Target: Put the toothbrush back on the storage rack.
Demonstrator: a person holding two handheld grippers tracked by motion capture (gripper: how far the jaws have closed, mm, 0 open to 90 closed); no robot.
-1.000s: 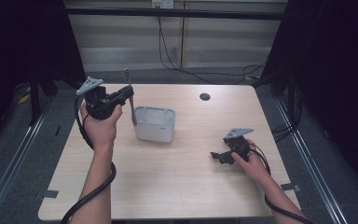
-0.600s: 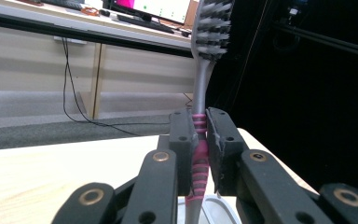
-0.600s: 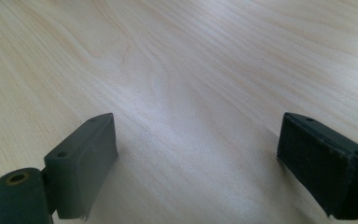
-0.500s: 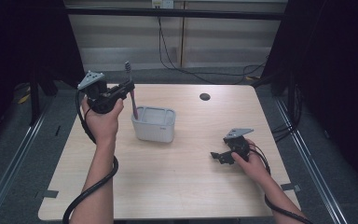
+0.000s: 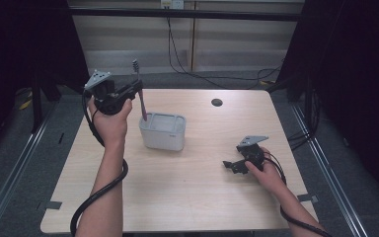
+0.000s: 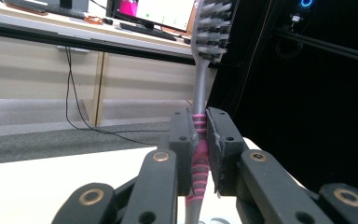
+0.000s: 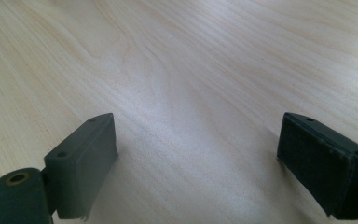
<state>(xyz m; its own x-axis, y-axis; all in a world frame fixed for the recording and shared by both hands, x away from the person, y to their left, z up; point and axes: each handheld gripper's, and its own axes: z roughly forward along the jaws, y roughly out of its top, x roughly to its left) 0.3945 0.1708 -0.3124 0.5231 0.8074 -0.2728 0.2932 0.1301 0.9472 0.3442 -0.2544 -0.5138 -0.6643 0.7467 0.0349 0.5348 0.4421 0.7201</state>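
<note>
My left gripper (image 5: pixel 137 90) is clamped on a toothbrush (image 5: pixel 140 94), its black pads pinching the grey handle where pink rubbery ribs ring it. I hold the toothbrush nearly upright, its lower end dipping at the rim of a pale, boxy container (image 5: pixel 162 131) with rounded corners, which stands on the smooth light-wood table (image 5: pixel 187 187). My right gripper (image 5: pixel 230 166) rests low on that table, well apart from the container, jaws spread wide with bare wood grain between them. A small dark round disc (image 5: pixel 216 102) lies near the far edge. The left gripper view brings out the grey-and-white bristles (a mere speck from above) and a lit screen (image 6: pixel 168 11) on a desk behind.
</note>
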